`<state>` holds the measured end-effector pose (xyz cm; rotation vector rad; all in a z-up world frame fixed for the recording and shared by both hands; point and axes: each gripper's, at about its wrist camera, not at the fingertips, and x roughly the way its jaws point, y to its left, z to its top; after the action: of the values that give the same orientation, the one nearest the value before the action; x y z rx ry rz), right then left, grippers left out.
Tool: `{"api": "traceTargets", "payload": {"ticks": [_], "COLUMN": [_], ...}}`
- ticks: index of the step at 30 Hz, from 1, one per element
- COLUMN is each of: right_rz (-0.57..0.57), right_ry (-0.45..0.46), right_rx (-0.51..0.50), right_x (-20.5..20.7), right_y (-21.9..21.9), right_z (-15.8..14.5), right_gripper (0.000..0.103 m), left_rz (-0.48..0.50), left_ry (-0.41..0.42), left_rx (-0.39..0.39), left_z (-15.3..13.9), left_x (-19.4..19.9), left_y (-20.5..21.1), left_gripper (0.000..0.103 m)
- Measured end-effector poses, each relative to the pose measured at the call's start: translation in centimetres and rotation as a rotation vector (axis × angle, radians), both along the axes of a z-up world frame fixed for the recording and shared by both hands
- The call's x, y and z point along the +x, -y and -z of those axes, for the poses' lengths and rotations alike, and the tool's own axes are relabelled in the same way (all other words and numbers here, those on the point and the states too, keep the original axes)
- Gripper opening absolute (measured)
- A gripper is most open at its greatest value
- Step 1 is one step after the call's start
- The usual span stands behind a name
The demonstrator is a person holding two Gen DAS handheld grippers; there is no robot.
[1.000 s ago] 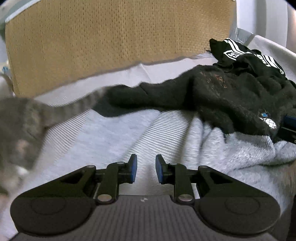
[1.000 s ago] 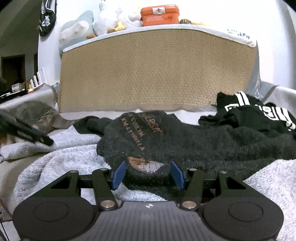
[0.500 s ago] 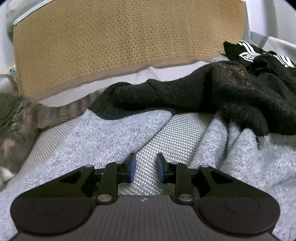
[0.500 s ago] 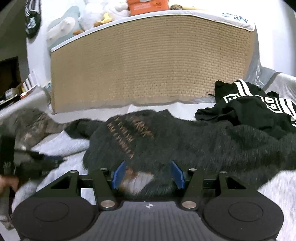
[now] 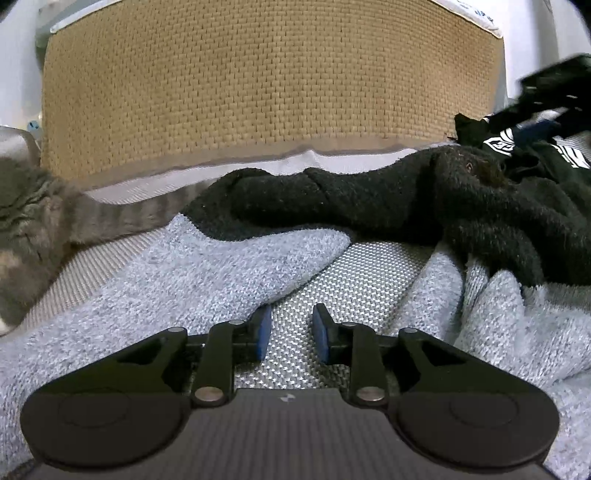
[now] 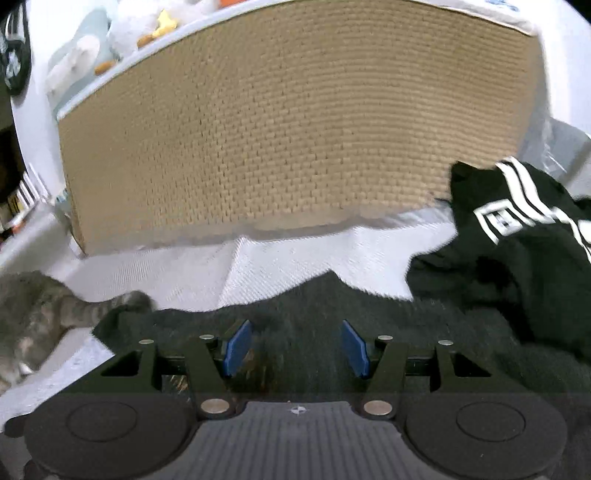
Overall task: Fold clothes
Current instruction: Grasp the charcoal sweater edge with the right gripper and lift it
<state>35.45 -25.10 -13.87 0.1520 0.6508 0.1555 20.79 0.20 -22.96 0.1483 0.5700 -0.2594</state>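
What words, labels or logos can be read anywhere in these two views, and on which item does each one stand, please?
No text reads clearly.
White block print on the black striped garment: blurred and partly folded, unreadable.
Brownish lettering on the dark fuzzy sweater: a trace only, illegible.
Blue print on the mattress edge: cut off, unreadable.

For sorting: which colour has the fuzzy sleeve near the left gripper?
Light heathered grey sleeve, best in the left wrist view.

Dark and pale knits on a white bed
Black fuzzy sweater (image 5: 388, 206), heathered grey sweater (image 5: 207, 273), white-striped black garment (image 6: 517, 236), tan woven headboard (image 5: 258, 81), grey tabby cat (image 5: 26, 229).
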Motion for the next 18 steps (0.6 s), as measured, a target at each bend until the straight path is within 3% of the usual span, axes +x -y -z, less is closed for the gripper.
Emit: {"api": "traceTargets", "payload": {"ticks": [8,14,18], "right_rz": [-0.036,-0.006,-0.045], "right_ry": [-0.067,-0.117,-0.183], "right_rx": [-0.056,-0.102,-0.13], "right_x": [6.8,10.1,11.8], "right_y": [-1.6,-1.0,-0.6], "right_z": [1.4,2.8,4.1], "right_gripper": [0.058,0.058,0.058], "left_rz": [-0.016,-0.023,-0.024], "left_ry": [0.0,0.0,0.005], "left_rx": [-0.009,0.021,0.025], "left_z": [-0.4,-0.6,-0.4], "left_x": [-0.1,-0.3,-0.4], "left_y": [0.0,0.3,0.3], "left_gripper": [0.028,0.028,0.028]}}
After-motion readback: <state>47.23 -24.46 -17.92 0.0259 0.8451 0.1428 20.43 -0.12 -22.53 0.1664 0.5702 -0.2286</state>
